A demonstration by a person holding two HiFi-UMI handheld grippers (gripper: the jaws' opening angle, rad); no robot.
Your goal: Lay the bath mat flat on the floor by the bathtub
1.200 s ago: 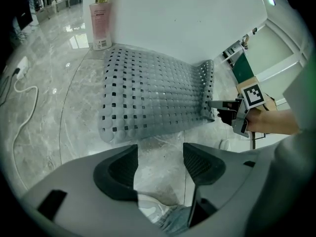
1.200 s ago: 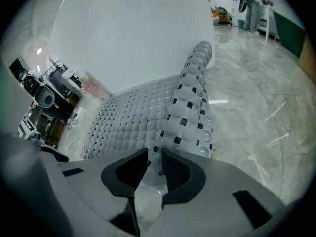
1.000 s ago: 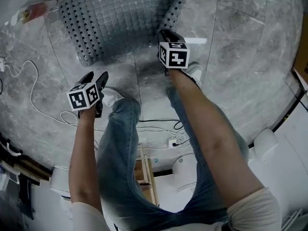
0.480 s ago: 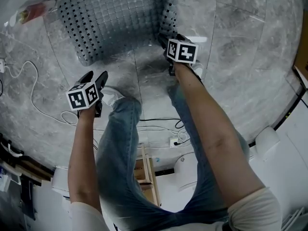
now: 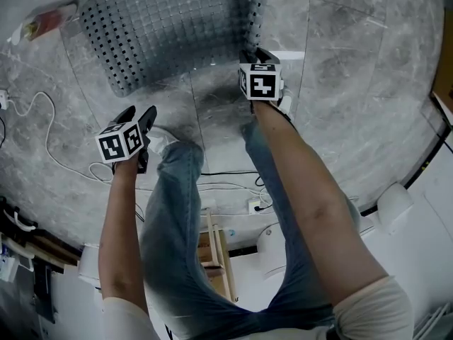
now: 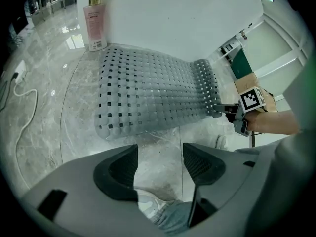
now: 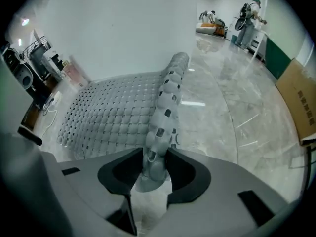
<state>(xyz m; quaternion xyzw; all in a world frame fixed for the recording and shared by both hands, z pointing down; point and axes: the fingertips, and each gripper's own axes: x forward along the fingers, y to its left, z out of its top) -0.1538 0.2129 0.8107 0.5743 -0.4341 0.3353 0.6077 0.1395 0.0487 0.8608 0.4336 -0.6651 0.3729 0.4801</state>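
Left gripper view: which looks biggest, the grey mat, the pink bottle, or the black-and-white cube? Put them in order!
1. bath mat, by far.
2. pink bottle, taller than the cube.
3. marker cube; different distances from the camera, so by looks only.

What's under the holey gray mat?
The mat lies on marble floor, which shows around it. Its holes look dark and its curled-up edge covers more, so nothing else underneath shows.
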